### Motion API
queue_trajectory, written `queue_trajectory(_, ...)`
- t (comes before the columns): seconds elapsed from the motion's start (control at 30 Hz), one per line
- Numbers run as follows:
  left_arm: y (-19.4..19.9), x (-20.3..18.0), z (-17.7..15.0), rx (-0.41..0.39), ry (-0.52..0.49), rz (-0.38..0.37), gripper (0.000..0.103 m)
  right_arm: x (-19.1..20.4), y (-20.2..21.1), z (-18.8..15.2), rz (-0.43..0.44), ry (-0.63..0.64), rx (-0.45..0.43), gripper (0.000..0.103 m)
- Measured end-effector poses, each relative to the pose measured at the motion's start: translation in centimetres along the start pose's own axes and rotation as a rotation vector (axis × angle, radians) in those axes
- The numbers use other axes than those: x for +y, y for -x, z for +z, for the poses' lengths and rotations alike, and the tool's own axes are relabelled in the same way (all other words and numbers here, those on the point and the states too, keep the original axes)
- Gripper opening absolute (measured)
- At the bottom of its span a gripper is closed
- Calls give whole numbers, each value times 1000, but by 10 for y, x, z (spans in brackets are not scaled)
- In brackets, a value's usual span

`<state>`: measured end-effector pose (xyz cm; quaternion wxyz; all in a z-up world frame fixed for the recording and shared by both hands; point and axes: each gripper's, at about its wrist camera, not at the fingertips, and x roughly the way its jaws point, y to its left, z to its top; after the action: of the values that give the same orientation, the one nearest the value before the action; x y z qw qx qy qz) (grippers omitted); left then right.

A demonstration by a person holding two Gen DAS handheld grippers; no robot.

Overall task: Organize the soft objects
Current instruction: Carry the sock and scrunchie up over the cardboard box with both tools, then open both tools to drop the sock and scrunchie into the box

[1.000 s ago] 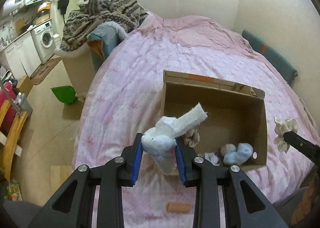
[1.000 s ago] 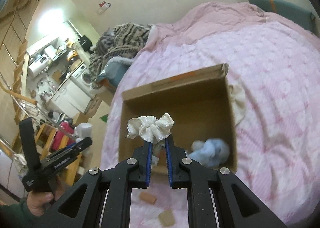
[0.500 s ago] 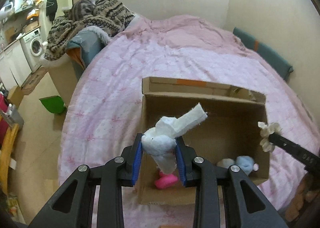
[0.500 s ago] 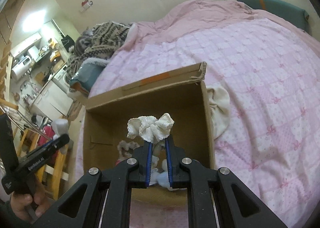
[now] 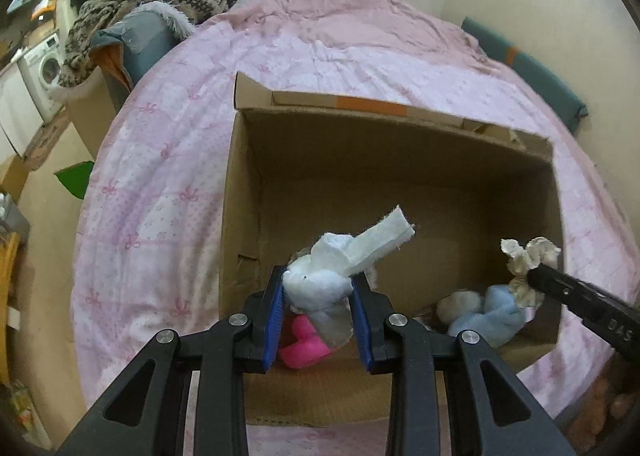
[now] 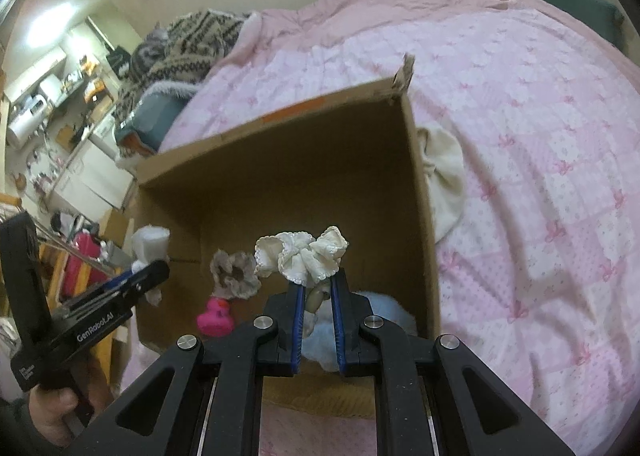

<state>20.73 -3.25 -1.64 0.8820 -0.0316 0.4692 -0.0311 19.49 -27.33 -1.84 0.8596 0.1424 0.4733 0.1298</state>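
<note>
Several soft toys are lying in the cardboard box (image 5: 240, 196) already — the left gripper (image 5: 318, 288) is clamping a white plush (image 5: 320, 280), the right gripper (image 6: 318, 288) is pinching a cream scrunchie (image 6: 300, 256), both seemingly awaiting release inside.

A small home is shown: most of the frame is filled by a bed (image 5: 360, 68) under a pink bow-print cover, while a washing machine (image 5: 48, 68) and kitchen counter (image 6: 76, 144) are seen at the left edge.
</note>
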Motion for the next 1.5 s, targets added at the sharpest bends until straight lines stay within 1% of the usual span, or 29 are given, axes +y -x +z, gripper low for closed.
queue_trajectory(0.03, -3, 1, -1, 5, -9, 23, 28, 2, -3, -1, -5, 8, 9, 15)
queue_trajectory(0.07, -5, 1, -2, 12, -8, 29, 28, 3, -6, -3, -10, 16, 22, 15)
queue_trajectory(0.13, -6, 3, -3, 20, 5, 14, 28, 6, -11, -6, -32, 32, 43, 15)
queue_trajectory(0.23, -5, 2, -6, 17, -1, 11, 28, 10, -21, -13, -107, 74, 90, 15)
queue_trajectory(0.33, -6, 2, -7, 32, 9, -14, 28, 11, -26, -17, -118, 78, 109, 15)
queue_trajectory(0.4, -5, 0, -8, 25, 2, -10, 28, 13, -24, -17, -122, 88, 104, 15)
queue_trajectory(0.57, -3, 0, -7, 12, -8, 3, 28, 12, -22, -15, -112, 80, 89, 15)
queue_trajectory(0.73, -3, 1, -8, 16, -2, -8, 28, 12, -19, -15, -96, 73, 79, 15)
queue_trajectory(0.87, -1, 0, -7, 3, -13, -9, 29, 9, -13, -15, -66, 66, 65, 15)
queue_trajectory(1.07, -3, -1, -8, 12, -13, -4, 30, 10, -7, -12, -3, 49, 40, 16)
queue_trajectory(1.1, -3, -1, -8, 12, -13, -3, 30, 10, -6, -12, 2, 45, 36, 18)
queue_trajectory(1.17, -3, -1, -8, 13, -12, -8, 31, 9, -6, -11, 4, 36, 32, 26)
queue_trajectory(1.2, -3, -1, -8, 14, -12, -11, 34, 8, -6, -11, 1, 32, 30, 33)
queue_trajectory(1.27, -3, -1, -9, 12, -16, -11, 38, 8, -6, -10, -3, 25, 26, 53)
queue_trajectory(1.3, -2, -2, -9, 9, -17, -11, 39, 8, -4, -10, 1, 19, 17, 67)
queue_trajectory(1.37, -1, -2, -10, 6, -18, -14, 42, 9, 2, -9, 18, 15, -18, 68)
queue_trajectory(1.43, 0, -3, -10, 2, -21, -17, 53, 9, 6, -8, 29, 21, -34, 70)
queue_trajectory(1.47, 2, -4, -10, -5, -18, -17, 64, 9, 8, -8, 32, 19, -41, 71)
queue_trajectory(1.5, 4, -3, -10, -17, -12, -17, 72, 9, 8, -8, 37, 13, -44, 74)
